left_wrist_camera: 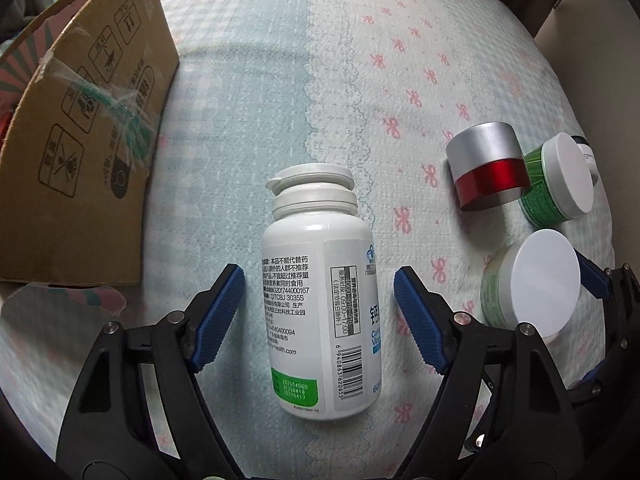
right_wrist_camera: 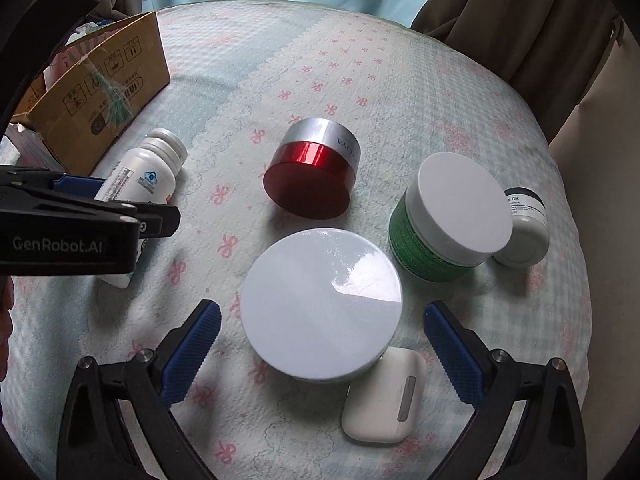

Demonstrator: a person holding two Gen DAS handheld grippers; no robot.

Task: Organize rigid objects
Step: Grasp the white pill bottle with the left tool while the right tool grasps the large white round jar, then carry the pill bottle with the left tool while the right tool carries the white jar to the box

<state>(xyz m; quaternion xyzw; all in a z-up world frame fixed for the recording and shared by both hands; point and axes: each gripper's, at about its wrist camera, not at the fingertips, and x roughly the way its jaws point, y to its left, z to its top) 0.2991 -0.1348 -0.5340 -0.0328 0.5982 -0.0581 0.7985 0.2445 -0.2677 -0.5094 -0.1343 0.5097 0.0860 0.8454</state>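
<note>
A white pill bottle (left_wrist_camera: 308,248) lies on its side on the quilted cloth (left_wrist_camera: 248,80), cap pointing away. My left gripper (left_wrist_camera: 320,312) straddles its body, open, with a gap between each blue pad and the bottle. A wide jar with a flat white lid (right_wrist_camera: 320,300) stands upright between the fingers of my right gripper (right_wrist_camera: 320,344). That gripper is also open, and both pads are clear of the jar. The left gripper (right_wrist_camera: 80,216) shows at the left edge of the right wrist view, over the bottle (right_wrist_camera: 140,176).
A red jar with a silver cap (right_wrist_camera: 312,172) lies tipped behind the white-lidded jar. A green jar (right_wrist_camera: 452,216) and a small grey jar (right_wrist_camera: 524,228) sit to the right. A white earbud case (right_wrist_camera: 384,396) lies beside the jar. An open cardboard box (right_wrist_camera: 104,92) stands far left.
</note>
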